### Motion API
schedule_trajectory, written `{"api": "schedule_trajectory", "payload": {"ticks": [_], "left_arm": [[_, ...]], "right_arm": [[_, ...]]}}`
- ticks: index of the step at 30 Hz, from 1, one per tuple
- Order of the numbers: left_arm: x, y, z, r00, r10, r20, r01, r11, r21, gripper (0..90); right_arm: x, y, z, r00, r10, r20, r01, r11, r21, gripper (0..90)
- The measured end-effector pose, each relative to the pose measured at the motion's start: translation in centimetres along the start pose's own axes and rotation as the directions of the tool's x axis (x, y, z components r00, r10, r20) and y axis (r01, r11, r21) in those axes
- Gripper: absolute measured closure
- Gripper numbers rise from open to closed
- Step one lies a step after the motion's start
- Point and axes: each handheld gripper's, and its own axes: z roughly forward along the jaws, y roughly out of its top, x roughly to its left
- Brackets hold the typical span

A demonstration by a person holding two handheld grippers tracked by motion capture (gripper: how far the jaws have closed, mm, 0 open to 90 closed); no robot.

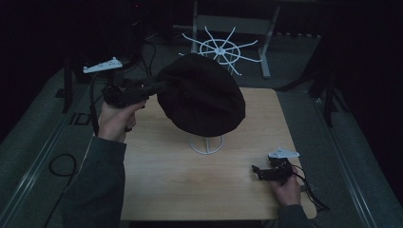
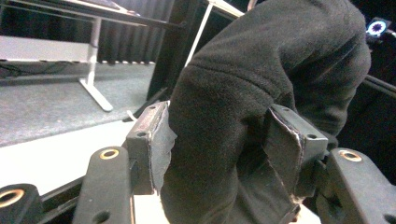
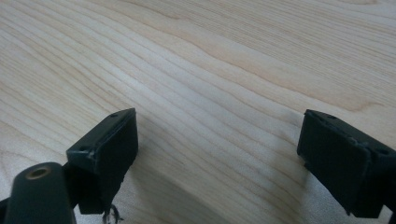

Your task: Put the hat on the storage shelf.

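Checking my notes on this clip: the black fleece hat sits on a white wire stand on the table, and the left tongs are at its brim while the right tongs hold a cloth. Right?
Not quite: the right tongs hold nothing; the right gripper view shows them open over the bare table. The rest stands.

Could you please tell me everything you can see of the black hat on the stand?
The black hat looks like soft, fleecy fabric, rounded and slouchy, with a folded brim. It sits tilted on a white wire stand at the middle of the wooden table. Its left edge lies between the jaws of the left gripper, which stand wide, the cloth bulging between them and brushing both pads; whether they still pinch it is unclear.
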Motion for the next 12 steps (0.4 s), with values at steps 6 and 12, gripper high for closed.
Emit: {"api": "schedule_trajectory", "payload": {"ticks": [6, 12], "left_arm": [[0.3, -0.2, -1.2, 0.9995, 0.008, -0.032, -0.008, 1.0000, -0.003, 42.2], [0.9, -1.0, -2.7, 0.9983, -0.003, -0.058, 0.003, 1.0000, -0.001, 42.2]], "right_arm": [[0.0, 0.0, 0.0, 1.0000, -0.001, -0.001, 0.001, 1.000, 0.000, 12.2], [0.0, 0.0, 0.0, 1.0000, 0.000, -0.001, 0.000, 1.000, 0.000, 12.2]]}}
